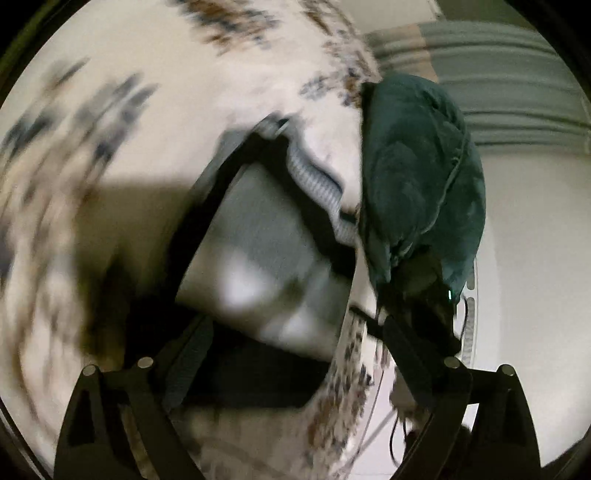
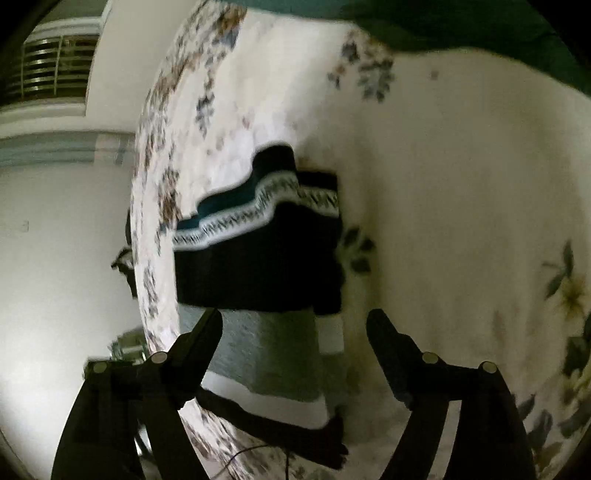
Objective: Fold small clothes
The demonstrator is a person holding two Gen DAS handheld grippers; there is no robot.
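A small garment lies on a white floral bedspread [image 2: 443, 184]. In the right wrist view it shows a black part with a teal and white patterned band [image 2: 258, 236] and a grey panel [image 2: 266, 354] nearer me. My right gripper [image 2: 293, 325] is open just above the grey panel's near edge, touching nothing. In the blurred left wrist view the same garment shows as a grey panel with black trim [image 1: 258, 251]. My left gripper [image 1: 295, 369] is open, its fingers [image 1: 173, 373] spread wide over the garment's near edge.
A dark green cloth heap [image 1: 421, 177] lies by the bed's edge, right of the garment. It also shows at the top of the right wrist view [image 2: 461, 26]. White wall and a window with blinds [image 2: 51, 70] lie beyond the bed edge. Thin cables [image 1: 395, 435] hang below.
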